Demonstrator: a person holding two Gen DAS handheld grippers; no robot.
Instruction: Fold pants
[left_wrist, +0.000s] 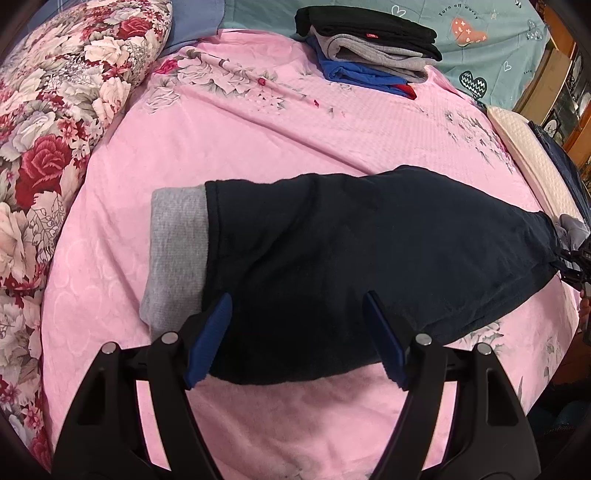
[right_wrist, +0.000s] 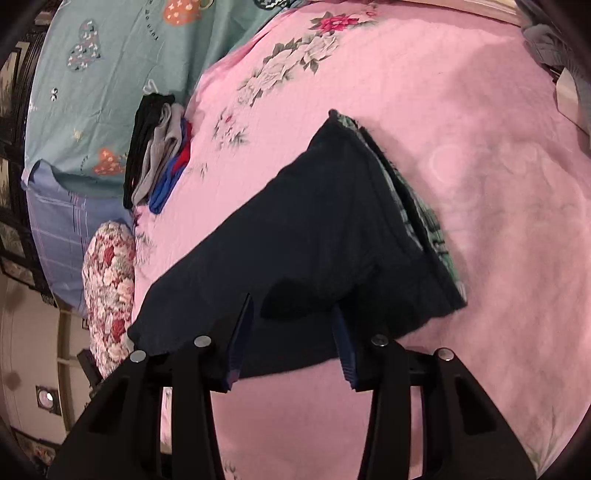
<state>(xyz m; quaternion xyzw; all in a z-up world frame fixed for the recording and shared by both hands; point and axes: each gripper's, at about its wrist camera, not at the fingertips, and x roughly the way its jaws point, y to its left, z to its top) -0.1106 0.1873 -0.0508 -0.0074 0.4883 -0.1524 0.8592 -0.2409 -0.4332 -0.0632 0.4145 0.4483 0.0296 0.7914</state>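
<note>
The left claw (left_wrist: 297, 339) and right claw (right_wrist: 293, 334) are held released over the near edge of the dark pants (left_wrist: 351, 266), half-folded on the pink bed (left_wrist: 258, 129); that edge is probably to be gripped for another fold.

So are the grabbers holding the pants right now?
No. The left gripper and right gripper are both open above the dark pants, pinching nothing.

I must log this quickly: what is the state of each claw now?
Left claw: open, holding nothing, over the dark pants.
Right claw: open, holding nothing, over the pants.
</note>
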